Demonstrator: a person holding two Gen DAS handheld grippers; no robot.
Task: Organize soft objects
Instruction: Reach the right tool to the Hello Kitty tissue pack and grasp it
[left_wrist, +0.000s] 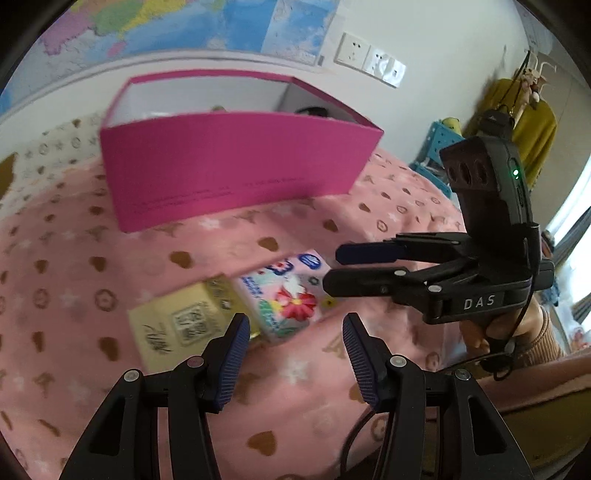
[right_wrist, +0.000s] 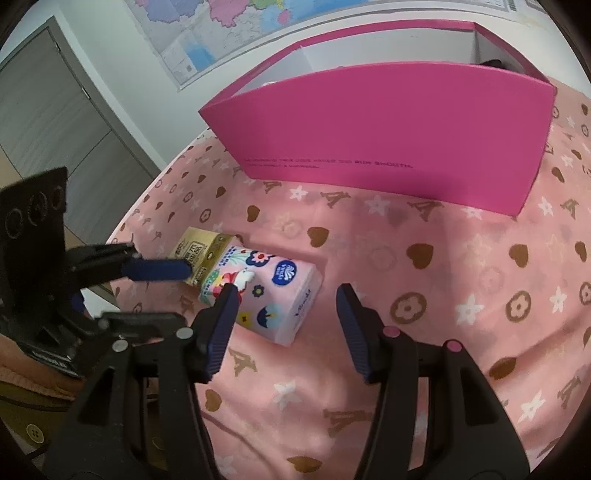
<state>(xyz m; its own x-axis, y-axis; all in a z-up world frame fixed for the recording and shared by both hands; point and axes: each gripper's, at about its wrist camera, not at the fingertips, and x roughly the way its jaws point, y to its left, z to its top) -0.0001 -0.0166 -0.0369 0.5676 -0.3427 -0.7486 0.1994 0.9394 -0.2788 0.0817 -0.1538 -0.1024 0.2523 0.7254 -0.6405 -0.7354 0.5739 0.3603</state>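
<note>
Two tissue packs (right_wrist: 258, 291) just ahead of gaping right tool (right_wrist: 284, 295).

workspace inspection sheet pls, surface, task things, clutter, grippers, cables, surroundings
surface: pink patterned blanket, rumpled
job's things: pink floral tissue pack and yellow tissue pack lying side by side, touching; open magenta box standing behind them, contents mostly hidden
clutter: nothing seen
grippers: left gripper open, empty, over the packs; right gripper open, empty, beside the floral pack
cables: black cable hanging off the right gripper
surroundings: wall map, wall sockets, grey door, yellow garment
</note>
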